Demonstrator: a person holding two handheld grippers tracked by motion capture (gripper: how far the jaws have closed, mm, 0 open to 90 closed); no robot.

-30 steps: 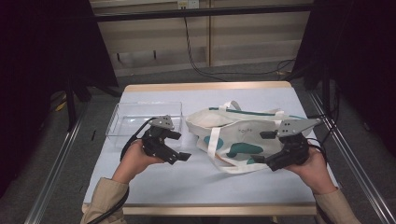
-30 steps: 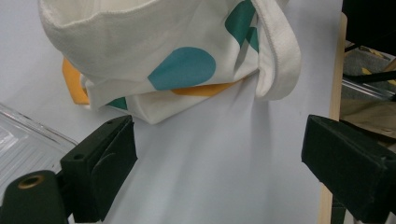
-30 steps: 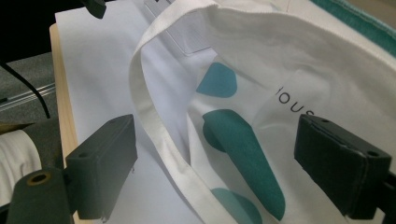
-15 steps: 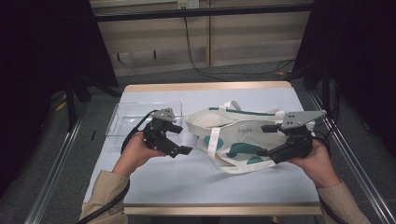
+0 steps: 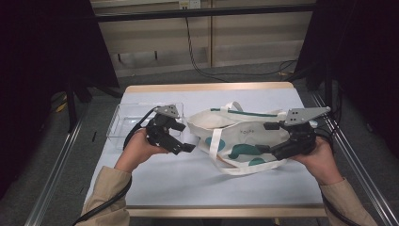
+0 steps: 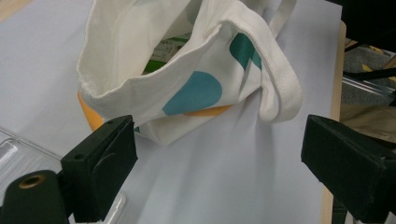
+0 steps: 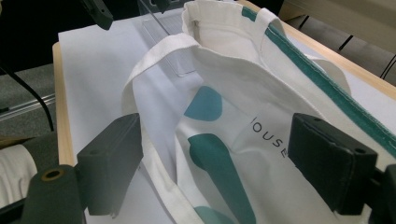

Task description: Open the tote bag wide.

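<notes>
While two grippers gape, one tote bag [image 5: 242, 139] and one clear tray [image 5: 123, 121] lie.

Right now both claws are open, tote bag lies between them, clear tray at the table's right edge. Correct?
Not quite: the clear tray sits at the table's left edge, beside the left claw, as the high view shows. The tote bag and open right claw match.

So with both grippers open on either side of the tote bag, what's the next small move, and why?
Probably ease the left gripper forward to the rim of the tote bag. Its jaws stand open just short of the sagging mouth, with nothing between them. The right gripper is open over the bag's printed side, so neither holds fabric yet.
</notes>
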